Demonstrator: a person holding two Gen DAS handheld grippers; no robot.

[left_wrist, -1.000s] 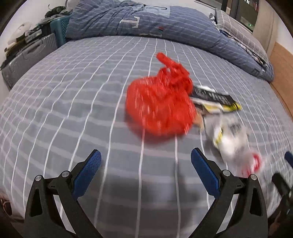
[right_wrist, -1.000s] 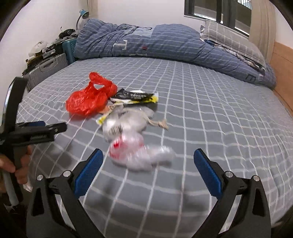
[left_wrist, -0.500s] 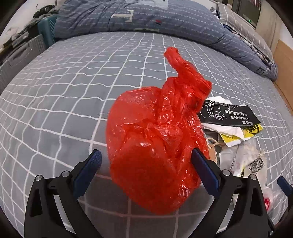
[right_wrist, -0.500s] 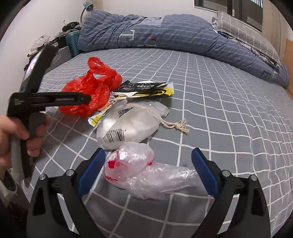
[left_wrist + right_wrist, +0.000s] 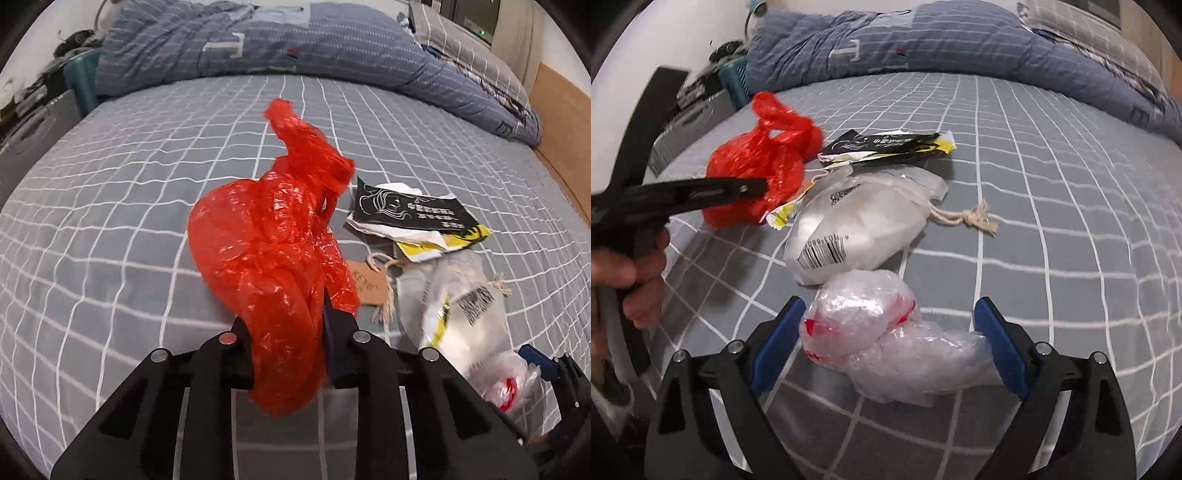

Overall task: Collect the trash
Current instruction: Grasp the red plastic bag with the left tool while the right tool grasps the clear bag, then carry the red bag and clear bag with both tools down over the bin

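On grey checked bedding (image 5: 110,206), left fingers (image 5: 240,328) pinch red bag (image 5: 266,251); right fingers (image 5: 997,339) gape around clear bag (image 5: 886,332).

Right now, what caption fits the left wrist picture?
Left gripper shut on the red bag, other trash beside it.

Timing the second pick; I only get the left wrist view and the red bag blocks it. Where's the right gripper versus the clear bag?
Observer: The right gripper straddles the clear bag, one jaw on each side.
Operator: Clamped?
Observer: No. The jaws have just been closing but stand wide, with no squeeze showing on the bag.
Operator: Bag off the bed?
Observer: No, it lies on the checked sheet, just in front of the white pouch.
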